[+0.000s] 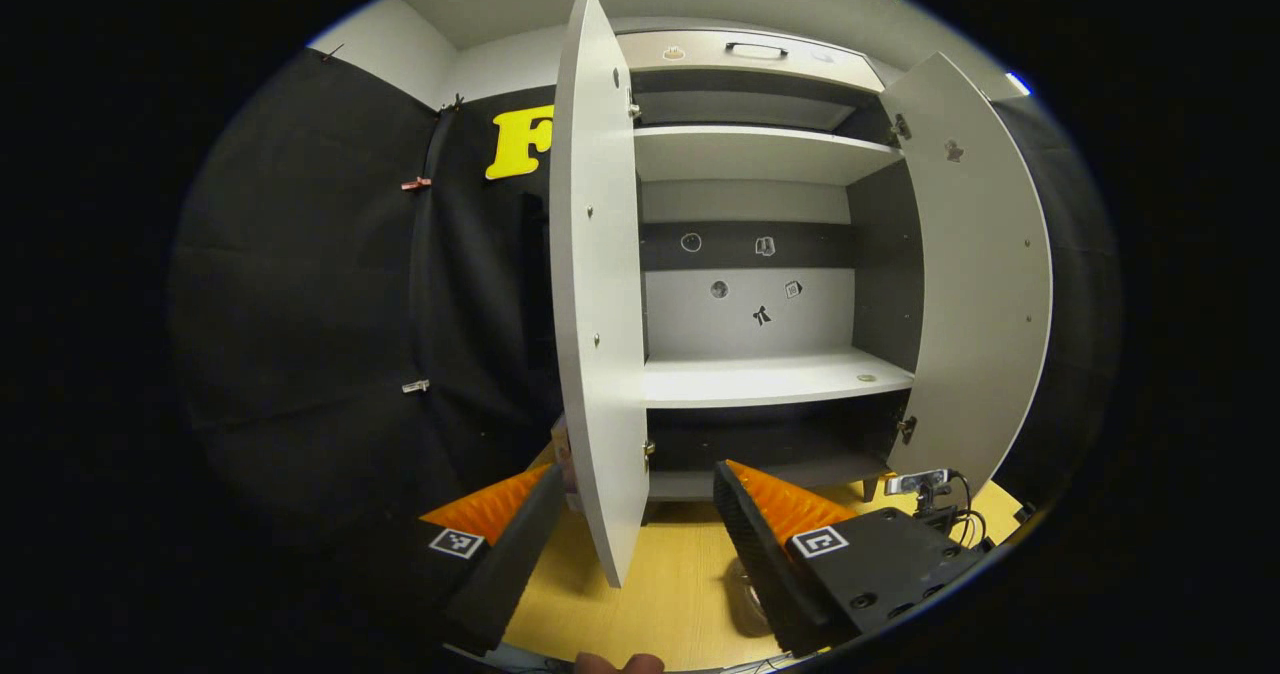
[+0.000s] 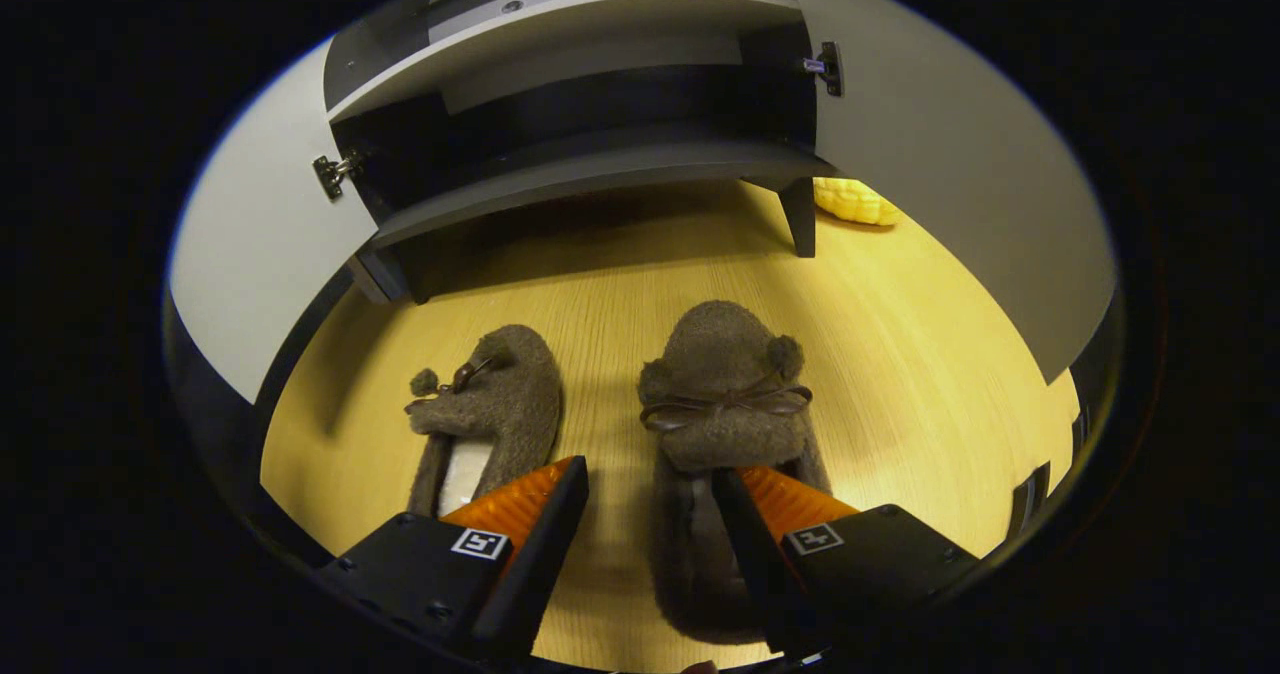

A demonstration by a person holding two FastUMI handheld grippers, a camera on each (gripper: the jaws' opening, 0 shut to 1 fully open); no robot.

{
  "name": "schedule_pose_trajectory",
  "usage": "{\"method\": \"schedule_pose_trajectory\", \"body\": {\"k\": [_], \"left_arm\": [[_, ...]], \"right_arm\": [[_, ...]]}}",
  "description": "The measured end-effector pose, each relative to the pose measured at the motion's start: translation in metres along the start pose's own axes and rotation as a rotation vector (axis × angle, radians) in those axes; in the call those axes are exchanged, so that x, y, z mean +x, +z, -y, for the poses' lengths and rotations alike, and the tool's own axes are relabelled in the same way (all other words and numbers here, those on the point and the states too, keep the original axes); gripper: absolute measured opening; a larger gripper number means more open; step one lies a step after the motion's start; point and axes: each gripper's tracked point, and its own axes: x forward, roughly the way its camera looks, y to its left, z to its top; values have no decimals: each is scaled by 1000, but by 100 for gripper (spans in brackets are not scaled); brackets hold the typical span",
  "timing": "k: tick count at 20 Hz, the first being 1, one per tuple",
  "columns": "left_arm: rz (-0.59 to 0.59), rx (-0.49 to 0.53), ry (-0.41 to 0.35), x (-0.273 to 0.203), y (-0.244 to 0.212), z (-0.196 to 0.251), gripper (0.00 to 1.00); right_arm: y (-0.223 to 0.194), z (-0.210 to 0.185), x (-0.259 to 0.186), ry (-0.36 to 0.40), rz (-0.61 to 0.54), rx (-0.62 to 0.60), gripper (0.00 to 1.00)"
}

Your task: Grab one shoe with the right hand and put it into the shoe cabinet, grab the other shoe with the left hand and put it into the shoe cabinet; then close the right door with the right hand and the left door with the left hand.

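On the wooden table (image 2: 900,354) both slippers, one (image 2: 725,394) at twelve o'clock of the open, empty right gripper (image 2: 650,514), lie before the open-doored shoe cabinet (image 2: 600,169), nothing stowed yet.

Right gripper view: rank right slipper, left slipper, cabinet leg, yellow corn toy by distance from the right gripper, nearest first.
1. Right slipper, under the right gripper, by its right finger.
2. Left slipper, just left.
3. Cabinet leg, ahead, right.
4. Yellow corn toy, behind the leg.

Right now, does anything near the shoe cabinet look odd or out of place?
Yes: a yellow corn-cob-like object lies on the wooden floor beside the grey cabinet's leg, unrelated to the two brown fuzzy slippers.
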Motion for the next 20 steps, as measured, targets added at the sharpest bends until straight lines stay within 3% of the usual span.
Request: {"method": "schedule_pose_trajectory", "body": {"k": [2, 3, 4, 5, 8, 14, 20], "left_arm": [[-7, 2, 15, 4, -5, -6, 95], [-10, 4, 21, 5, -6, -8, 95], [-13, 3, 26, 5, -8, -10, 95], [-15, 2, 29, 6, -8, -12, 95], [-16, 14, 41, 9, -9, -16, 95], [-24, 5, 32, 12, -14, -12, 95], [-15, 3, 0, 17, -10, -2, 95]], "right_arm": [[7, 6, 13, -49, 26, 18, 78], [11, 11, 20, -79, 42, 29, 61], [13, 17, 24, -106, 51, 33, 62], [15, 13, 25, -89, 64, 44, 29], [18, 10, 27, -37, 82, -8, 6], [38, 10, -8, 1, 107, -41, 6], [131, -9, -96, 59, 227, -41, 6]]}}
